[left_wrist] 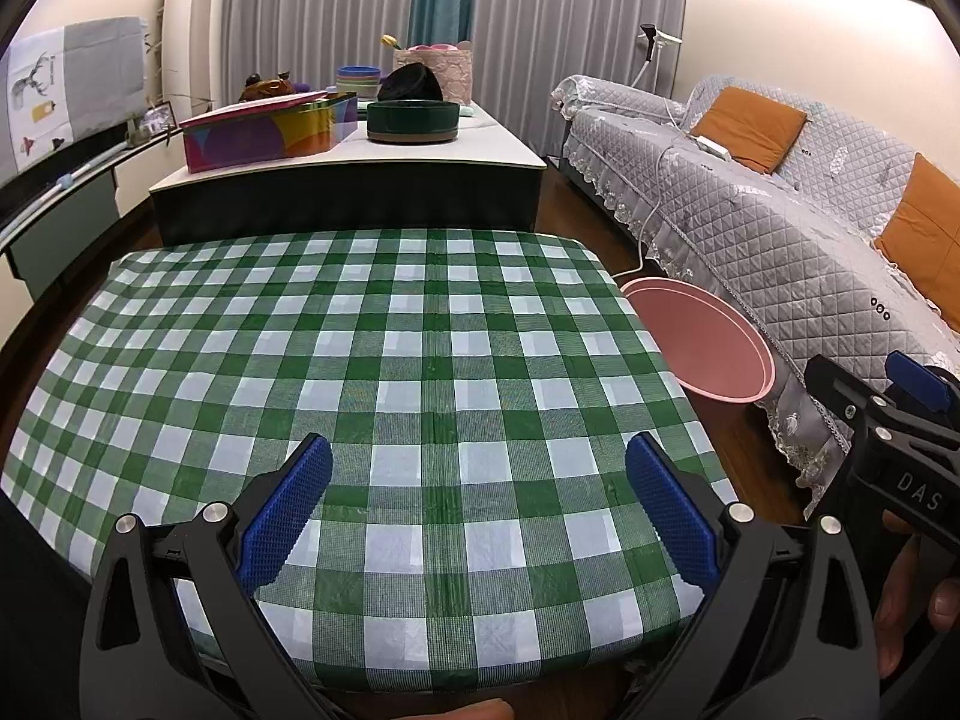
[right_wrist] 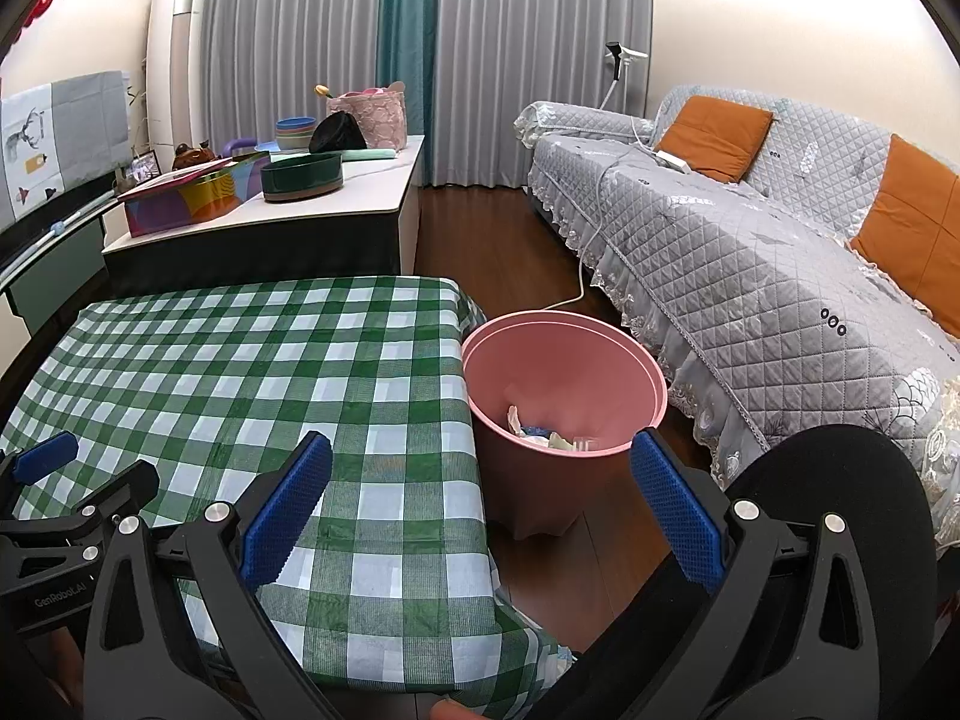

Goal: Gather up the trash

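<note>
Right wrist view is showing us the pink bin (right_wrist: 564, 384) at frame centre, standing on the floor just beside the checked table (right_wrist: 240, 360), with crumpled paper scraps (right_wrist: 540, 429) lying at its bottom. We are holding the right gripper (right_wrist: 480, 510) wide open and empty, and the left gripper (left_wrist: 480, 510) likewise. We are judging the scraps light, soft and easily crushed; pinching any raised fold should do.

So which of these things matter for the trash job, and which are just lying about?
For the job:
round pink plastic bin
crumpled paper scraps inside it
left tongs, open
right tongs, open

Just lying about:
colourful rectangular box
dark green round bowl
orange cushions
</note>
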The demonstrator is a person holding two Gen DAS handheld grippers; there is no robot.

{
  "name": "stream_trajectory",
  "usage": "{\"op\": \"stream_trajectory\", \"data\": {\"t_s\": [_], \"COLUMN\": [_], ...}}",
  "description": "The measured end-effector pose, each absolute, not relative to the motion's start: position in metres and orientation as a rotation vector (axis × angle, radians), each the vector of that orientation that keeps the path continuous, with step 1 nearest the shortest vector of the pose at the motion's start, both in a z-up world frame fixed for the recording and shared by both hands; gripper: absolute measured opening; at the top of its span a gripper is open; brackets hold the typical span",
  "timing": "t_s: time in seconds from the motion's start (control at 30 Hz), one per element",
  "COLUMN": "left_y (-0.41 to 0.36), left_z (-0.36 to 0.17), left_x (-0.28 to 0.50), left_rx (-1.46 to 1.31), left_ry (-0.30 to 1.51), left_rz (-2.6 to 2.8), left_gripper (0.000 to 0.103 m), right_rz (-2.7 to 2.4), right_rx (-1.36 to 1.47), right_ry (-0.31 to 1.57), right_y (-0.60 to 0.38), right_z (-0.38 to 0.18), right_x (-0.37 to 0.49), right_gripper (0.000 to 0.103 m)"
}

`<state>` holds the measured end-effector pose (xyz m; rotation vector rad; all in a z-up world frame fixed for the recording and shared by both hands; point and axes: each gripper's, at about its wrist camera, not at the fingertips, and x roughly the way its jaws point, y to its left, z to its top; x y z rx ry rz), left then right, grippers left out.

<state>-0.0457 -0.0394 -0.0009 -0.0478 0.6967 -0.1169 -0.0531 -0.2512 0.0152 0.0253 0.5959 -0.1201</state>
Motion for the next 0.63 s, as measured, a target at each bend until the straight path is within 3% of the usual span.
{"op": "stream_trajectory", "data": {"t_s": [0.63], "left_y": [-0.0385], "left_z": [-0.0034], "left_x": [-0.0445], "left_rx": [-0.046], "left_ry": [0.701], "left_rz": [-0.118], "left_gripper": [0.095], "right_rz": [-0.12], "right_rx": [0.024], "right_ry": [0.597], "right_y": [-0.2502], "right_z": [0.0153], "right_x": [-0.0527], "right_gripper": [0.098]}}
